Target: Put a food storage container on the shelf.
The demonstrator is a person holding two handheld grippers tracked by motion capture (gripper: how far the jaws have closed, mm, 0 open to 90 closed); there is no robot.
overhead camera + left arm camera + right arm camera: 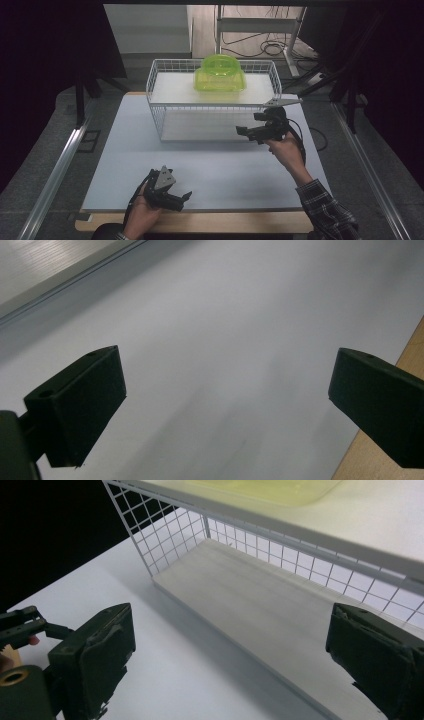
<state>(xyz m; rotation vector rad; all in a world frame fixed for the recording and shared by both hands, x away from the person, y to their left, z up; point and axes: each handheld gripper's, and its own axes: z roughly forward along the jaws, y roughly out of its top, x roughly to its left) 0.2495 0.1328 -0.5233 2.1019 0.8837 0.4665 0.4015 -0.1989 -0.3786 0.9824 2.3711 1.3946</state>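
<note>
Green translucent plastic container [220, 73] on the upper shelf of the white wire rack [159, 117], at the desk's [125, 145] far edge, long axis parallel to that edge, domed top upward. Probably light, rigid, slippery: grip a side rim. Right gripper [248, 133] before the rack and left gripper [184, 198] near the front edge: both wide apart, empty.

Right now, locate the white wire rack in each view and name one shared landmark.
High view: white wire rack at upper centre, green container on top.
Left gripper view: not in it.
Right gripper view: rack across the top and right.
Shared landmark: white tabletop.
</note>
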